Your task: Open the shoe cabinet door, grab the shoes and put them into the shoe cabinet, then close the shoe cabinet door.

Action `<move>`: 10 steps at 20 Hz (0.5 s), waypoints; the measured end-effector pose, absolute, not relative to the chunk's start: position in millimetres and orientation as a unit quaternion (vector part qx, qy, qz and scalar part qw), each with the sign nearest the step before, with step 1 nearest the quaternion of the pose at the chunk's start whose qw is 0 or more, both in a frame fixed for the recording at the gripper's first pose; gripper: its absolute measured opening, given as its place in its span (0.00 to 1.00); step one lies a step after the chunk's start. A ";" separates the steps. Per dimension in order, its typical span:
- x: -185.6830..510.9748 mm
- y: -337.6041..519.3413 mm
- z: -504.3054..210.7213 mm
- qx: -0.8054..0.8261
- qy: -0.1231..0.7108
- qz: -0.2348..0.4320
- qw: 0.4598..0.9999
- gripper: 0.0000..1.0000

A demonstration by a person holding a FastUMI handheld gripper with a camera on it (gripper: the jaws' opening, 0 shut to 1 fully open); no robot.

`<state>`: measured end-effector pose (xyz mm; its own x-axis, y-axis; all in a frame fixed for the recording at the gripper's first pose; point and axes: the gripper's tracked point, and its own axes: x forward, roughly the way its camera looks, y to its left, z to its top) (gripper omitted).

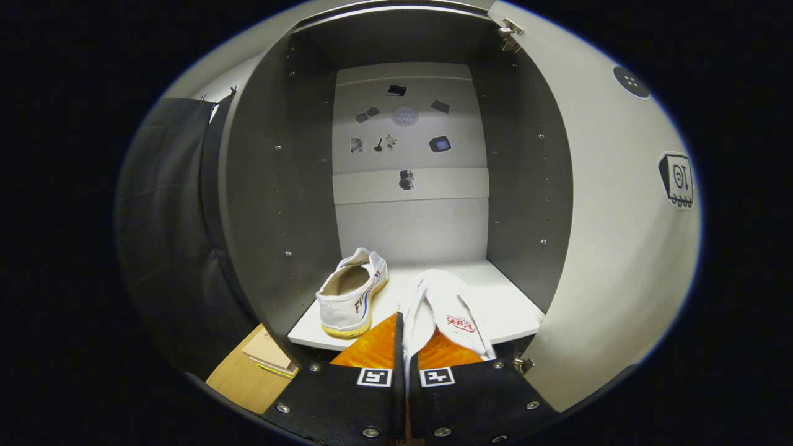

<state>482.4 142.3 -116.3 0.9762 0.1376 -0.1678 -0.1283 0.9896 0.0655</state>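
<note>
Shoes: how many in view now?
2. One shoe stands on the cabinet shelf, left of the fingers. The other shoe is pinched in the gripper, over the shelf's front edge. None looks hidden.

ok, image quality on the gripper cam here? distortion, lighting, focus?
Gripper view: strong fisheye bowing of the cabinet door and side walls; back panel evenly lit, upper interior shadowed; focus sharp on both shoes, one on the shelf, one pinched in the hand-held gripper; no glare.

Two white shoes (352, 292), one open cabinet (279, 186), one door (613, 235), two fingers (372, 347).
</note>
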 end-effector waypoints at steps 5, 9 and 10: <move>520.6 142.5 -133.2 0.007 0.114 0.062 0.992 0.02; 558.2 143.7 -141.2 -0.004 0.122 0.067 0.990 0.02; 565.7 143.6 -143.9 -0.005 0.126 0.069 0.990 0.02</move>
<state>565.7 143.6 -143.9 0.9585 0.1359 -0.2505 -0.1386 0.9903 0.0070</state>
